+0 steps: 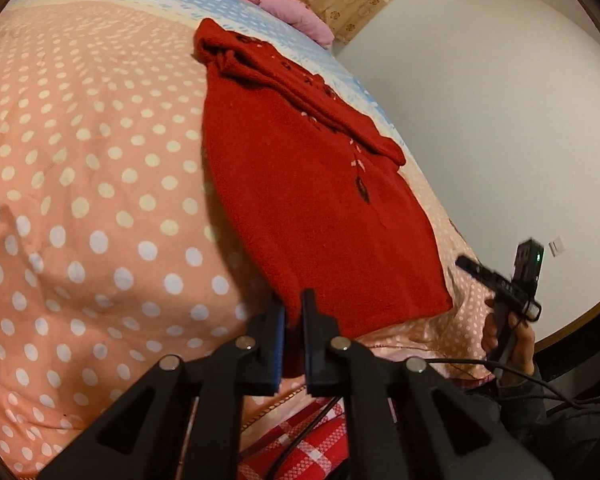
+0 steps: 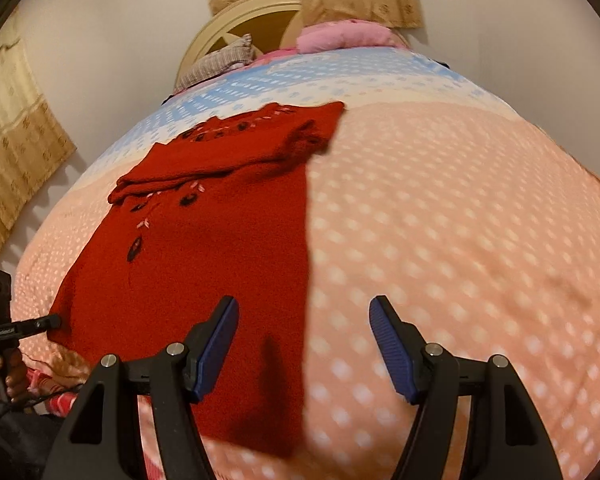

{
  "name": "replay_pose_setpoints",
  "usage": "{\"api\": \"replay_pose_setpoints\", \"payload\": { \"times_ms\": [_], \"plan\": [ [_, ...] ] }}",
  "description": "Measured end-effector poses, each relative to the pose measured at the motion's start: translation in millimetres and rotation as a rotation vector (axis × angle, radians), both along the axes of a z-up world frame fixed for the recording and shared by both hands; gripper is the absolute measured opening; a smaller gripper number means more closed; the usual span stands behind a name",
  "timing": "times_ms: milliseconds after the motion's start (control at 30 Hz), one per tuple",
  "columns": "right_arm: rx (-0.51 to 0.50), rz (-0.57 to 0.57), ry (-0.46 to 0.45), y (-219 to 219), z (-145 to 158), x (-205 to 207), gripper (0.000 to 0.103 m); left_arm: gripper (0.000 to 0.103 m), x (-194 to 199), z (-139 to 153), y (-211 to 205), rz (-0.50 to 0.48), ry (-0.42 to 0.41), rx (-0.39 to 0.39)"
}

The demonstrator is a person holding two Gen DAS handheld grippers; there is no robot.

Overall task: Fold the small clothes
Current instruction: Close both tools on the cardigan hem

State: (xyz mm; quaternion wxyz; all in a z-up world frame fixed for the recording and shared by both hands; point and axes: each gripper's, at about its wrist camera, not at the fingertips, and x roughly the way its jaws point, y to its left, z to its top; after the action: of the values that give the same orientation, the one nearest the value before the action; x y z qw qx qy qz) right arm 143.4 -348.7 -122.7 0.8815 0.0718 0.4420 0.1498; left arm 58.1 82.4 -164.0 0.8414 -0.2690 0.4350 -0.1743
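Observation:
A red knit sweater (image 1: pixel 312 208) with dark flower embroidery lies flat on the pink polka-dot bedspread (image 1: pixel 92 184), one sleeve folded across its chest. My left gripper (image 1: pixel 294 320) is shut on the sweater's near hem corner, with red fabric pinched between the blue pads. In the right wrist view the sweater (image 2: pixel 204 264) runs away from me, and my right gripper (image 2: pixel 304 332) hangs open over its near right edge with nothing between the pads. The left gripper (image 2: pixel 44 324) shows at the sweater's far-left hem corner. The right gripper (image 1: pixel 476 270) appears blurred beyond the opposite hem corner, in a hand.
A pink bundle (image 2: pixel 340 36) and a striped pillow (image 2: pixel 220 64) lie by the cream headboard (image 2: pixel 240 20). The white wall (image 1: pixel 480 100) runs along the bed's side, with patterned curtains (image 2: pixel 12 144). Red-and-white checked fabric (image 1: pixel 312 440) and a black cable sit below the bed's near edge.

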Motion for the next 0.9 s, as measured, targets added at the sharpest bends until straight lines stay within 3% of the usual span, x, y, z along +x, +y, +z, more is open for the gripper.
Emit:
{"api": "replay_pose_setpoints", "payload": {
  "times_ms": [133, 300, 433, 567, 633, 667, 800, 900],
  "plan": [
    [0.104, 0.000, 0.102, -21.9, -15.1, -17.0, 0.069, 0.007, 0.3, -2.6, 1.5, 0.015, 0.011, -0.001],
    [0.167, 0.035, 0.152, -23.9, -28.2, -33.9, 0.068, 0.007, -0.7, -8.4, 1.7, 0.030, 0.029, -0.011],
    [0.237, 0.059, 0.171, -20.3, -32.6, -33.9, 0.058, 0.017, 1.2, -16.8, 5.9, 0.052, 0.052, -0.060],
    [0.224, 0.072, 0.183, -10.8, -35.7, -34.5, 0.053, 0.018, -1.2, -19.6, 9.4, 0.044, 0.039, -0.109],
    [0.250, 0.091, 0.197, -8.3, -36.0, -35.6, 0.029, 0.005, -2.8, -17.7, 9.7, 0.022, 0.019, -0.122],
    [0.267, 0.100, 0.213, -7.6, -38.3, -35.3, 0.016, 0.005, -3.9, -14.9, 9.8, 0.019, 0.008, -0.112],
    [0.293, 0.122, 0.220, -4.4, -44.0, -38.3, 0.010, 0.005, -7.1, 0.7, 13.8, 0.017, -0.043, -0.093],
    [0.424, 0.134, 0.167, -12.8, -34.9, -40.6, 0.009, 0.005, -7.0, 10.6, 14.4, 0.020, -0.081, -0.056]
  ]
}}
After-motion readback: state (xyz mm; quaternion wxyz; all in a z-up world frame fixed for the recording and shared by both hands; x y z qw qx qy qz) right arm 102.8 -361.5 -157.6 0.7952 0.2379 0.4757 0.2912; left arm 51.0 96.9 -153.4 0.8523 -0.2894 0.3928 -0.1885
